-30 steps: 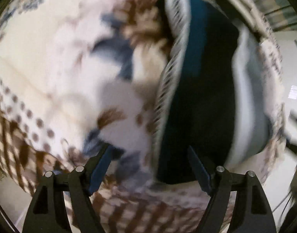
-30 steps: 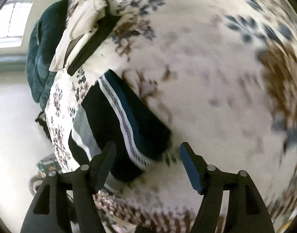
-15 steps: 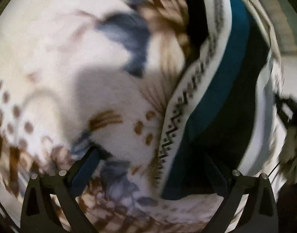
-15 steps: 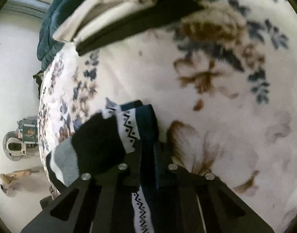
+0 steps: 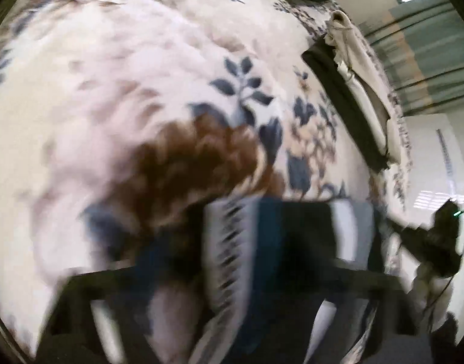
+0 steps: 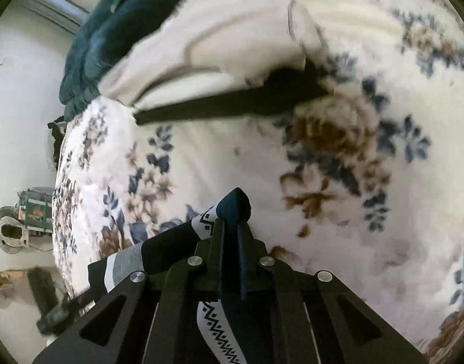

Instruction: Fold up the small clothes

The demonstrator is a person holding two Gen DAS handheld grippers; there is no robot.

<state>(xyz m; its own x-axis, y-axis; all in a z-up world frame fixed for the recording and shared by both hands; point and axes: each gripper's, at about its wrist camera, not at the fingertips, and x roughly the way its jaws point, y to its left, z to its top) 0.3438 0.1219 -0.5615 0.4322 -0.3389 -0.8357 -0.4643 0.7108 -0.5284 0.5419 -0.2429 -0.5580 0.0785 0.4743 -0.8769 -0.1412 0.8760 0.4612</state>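
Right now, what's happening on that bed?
A person with a handheld gripper in each hand is folding a small black, teal and grey patterned sock on a cream floral blanket. The right gripper is shut on the sock's teal cuff end. The left gripper is closing with the same sock between its jaws; blur hides whether it grips. A folded cream and black garment lies further up the bed.

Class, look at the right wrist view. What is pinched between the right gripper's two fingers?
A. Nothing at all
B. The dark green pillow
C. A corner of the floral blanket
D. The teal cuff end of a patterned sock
D: the right gripper is shut on the sock, whose teal cuff pokes out past the fingertips, with its white zigzag band beside them, above the floral blanket.
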